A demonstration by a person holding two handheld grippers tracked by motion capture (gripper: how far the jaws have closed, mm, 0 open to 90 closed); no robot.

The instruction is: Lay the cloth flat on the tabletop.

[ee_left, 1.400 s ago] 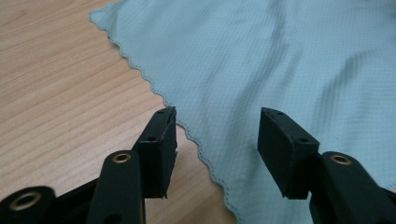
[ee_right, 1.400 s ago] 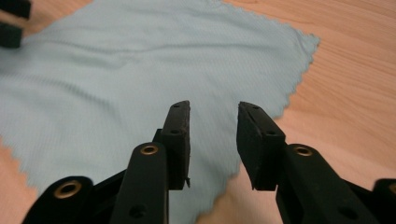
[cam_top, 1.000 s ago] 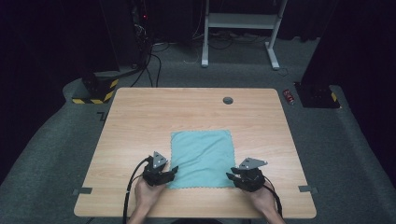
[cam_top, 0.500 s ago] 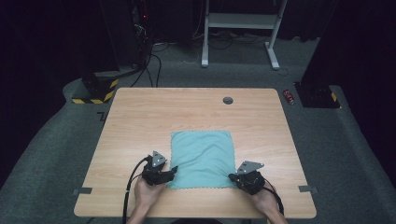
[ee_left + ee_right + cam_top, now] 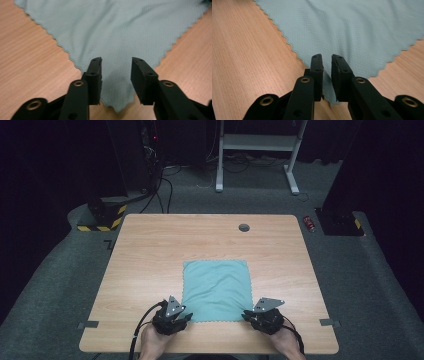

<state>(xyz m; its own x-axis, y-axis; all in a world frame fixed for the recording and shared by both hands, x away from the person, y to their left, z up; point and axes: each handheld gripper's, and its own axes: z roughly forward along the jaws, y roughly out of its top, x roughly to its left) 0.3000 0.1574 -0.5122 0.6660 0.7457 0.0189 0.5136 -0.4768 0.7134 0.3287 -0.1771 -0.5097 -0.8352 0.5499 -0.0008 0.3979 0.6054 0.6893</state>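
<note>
A teal cloth [image 5: 216,290] with a zigzag edge lies flat on the wooden table [image 5: 150,250], near the front. My left gripper [image 5: 187,317] is at its near left corner. In the left gripper view the jaws [image 5: 116,62] straddle that corner of the cloth [image 5: 120,30] with a clear gap; they have just been closing, and the pads do not press the fabric. My right gripper [image 5: 246,316] is at the near right corner. Its jaws [image 5: 327,58] have just been opening and stand a narrow slit apart over the cloth [image 5: 352,30].
A round cable hole [image 5: 244,227] sits near the table's far edge. Grey tape tabs [image 5: 88,325] [image 5: 326,322] mark the front corners. On the floor beyond are a red can [image 5: 310,223], a yellow-black striped block [image 5: 105,215] and a white desk frame [image 5: 255,142].
The left gripper has shifted slightly toward the table's front edge beside the cloth's corner. The right gripper stays at its corner. The cloth lies as before.
</note>
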